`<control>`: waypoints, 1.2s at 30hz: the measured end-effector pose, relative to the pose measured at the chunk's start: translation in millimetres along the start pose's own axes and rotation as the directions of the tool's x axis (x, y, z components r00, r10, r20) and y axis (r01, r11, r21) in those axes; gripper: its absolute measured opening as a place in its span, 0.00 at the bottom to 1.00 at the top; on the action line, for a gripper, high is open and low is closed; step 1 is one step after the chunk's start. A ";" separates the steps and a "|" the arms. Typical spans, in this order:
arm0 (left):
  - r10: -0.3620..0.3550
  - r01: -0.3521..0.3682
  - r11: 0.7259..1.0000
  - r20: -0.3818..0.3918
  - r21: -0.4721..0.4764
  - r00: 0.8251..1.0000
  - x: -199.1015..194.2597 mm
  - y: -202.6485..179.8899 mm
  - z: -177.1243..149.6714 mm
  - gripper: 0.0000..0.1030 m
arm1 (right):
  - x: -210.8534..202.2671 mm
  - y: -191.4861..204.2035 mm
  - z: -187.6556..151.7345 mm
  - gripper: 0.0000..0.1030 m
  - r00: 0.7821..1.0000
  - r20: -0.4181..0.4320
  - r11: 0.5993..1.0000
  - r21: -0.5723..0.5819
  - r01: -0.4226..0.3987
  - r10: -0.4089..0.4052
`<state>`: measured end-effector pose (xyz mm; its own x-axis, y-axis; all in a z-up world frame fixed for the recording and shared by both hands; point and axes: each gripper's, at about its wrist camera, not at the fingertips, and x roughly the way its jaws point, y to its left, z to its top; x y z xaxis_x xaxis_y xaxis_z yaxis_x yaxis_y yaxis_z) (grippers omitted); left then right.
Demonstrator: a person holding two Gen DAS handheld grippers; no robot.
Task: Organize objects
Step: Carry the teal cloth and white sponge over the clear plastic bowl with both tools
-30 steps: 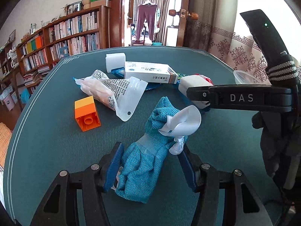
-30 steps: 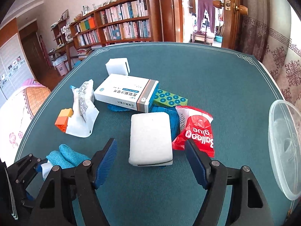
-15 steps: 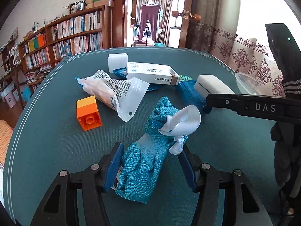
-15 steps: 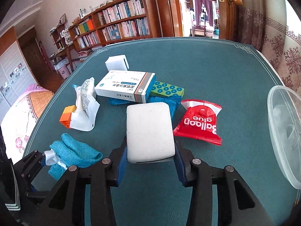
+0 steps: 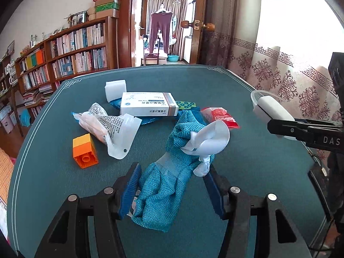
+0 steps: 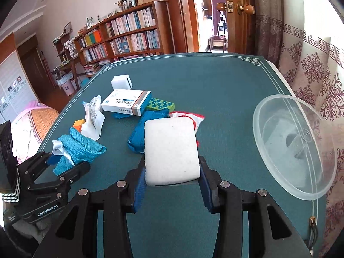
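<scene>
The right gripper (image 6: 171, 185) is clamped on a white sponge (image 6: 171, 150), lifted off the green table (image 6: 215, 81), with the clear bowl (image 6: 294, 146) lying at about 3 o'clock from it in the right wrist view; in the left wrist view the sponge (image 5: 272, 107) sits in front of the bowl's rim (image 5: 254, 94). The step in hand looks like carrying the sponge to the bowl, so the next move calls for swinging right until the sponge is over the bowl's mouth, then opening the jaws. The left gripper (image 5: 172, 190) has its jaws spread to either side of a blue cloth (image 5: 169, 172) with a white ribbon (image 5: 208, 142); I judge it open, not yet squeezing. The rest of the clutter waits at about 11 o'clock from the sponge: a box (image 6: 126, 102), a dotted block (image 6: 160, 105), a red packet (image 5: 221, 117), a printed bag (image 5: 109, 126), an orange brick (image 5: 85, 150) and a white cube (image 6: 121, 82).
</scene>
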<state>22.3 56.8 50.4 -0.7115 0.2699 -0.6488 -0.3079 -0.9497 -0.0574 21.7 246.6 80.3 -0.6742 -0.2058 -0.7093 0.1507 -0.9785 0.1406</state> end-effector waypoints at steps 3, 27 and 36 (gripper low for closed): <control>-0.019 0.019 0.999 -0.002 0.029 1.000 3.6 -17.9 7.3 0.60 | -12.3 -23.9 -4.1 0.43 1.000 0.012 0.999 0.029 0.028 -0.029; -0.204 0.207 0.968 -0.037 0.141 0.978 48.2 -141.3 82.2 0.60 | -12.7 -195.6 0.0 0.44 0.969 -0.049 0.943 0.223 0.248 -0.243; -0.274 0.282 0.951 -0.076 0.127 0.959 83.7 -177.7 105.9 0.61 | -18.5 -201.6 0.3 0.51 0.970 -0.048 0.940 0.242 0.241 -0.236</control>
<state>-49.4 265.0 86.7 -0.5497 0.5071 -0.6638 -0.5735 -0.8069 -0.1415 3.5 447.6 65.3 -0.6551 0.0321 -0.7549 -0.1954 -0.9723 0.1282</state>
